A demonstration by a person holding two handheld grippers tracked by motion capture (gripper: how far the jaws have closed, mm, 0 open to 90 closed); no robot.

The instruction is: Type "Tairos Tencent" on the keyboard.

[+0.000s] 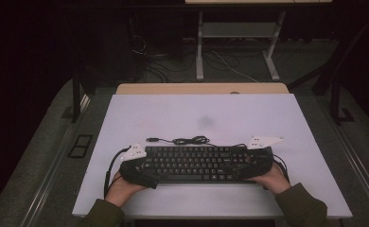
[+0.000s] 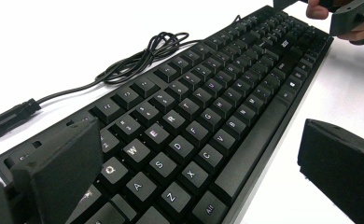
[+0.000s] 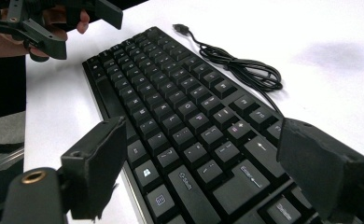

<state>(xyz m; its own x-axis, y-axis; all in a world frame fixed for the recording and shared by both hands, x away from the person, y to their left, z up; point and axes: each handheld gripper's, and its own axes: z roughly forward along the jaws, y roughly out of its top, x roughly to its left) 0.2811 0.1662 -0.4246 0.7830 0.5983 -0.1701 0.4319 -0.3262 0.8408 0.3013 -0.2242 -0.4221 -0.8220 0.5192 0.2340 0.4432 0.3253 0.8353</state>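
A black keyboard [image 1: 197, 163] lies lengthwise on the white tabletop [image 1: 206, 111], near the front edge. Its cable [image 1: 190, 140] is coiled just behind it and ends in a USB plug [image 1: 152, 139]. My left gripper [image 1: 140, 168] is open around the keyboard's left end. In the left gripper view one jaw sits at the back corner of the keyboard [image 2: 194, 107] and the other stands off its front edge. My right gripper [image 1: 256, 163] is open around the right end. In the right gripper view the keyboard [image 3: 171, 102] runs between the jaws.
A wooden table edge [image 1: 201, 88] shows behind the white top. Beyond it a white desk frame [image 1: 239, 42] and loose cables [image 1: 154, 61] stand on the dark floor. The far half of the white top is bare.
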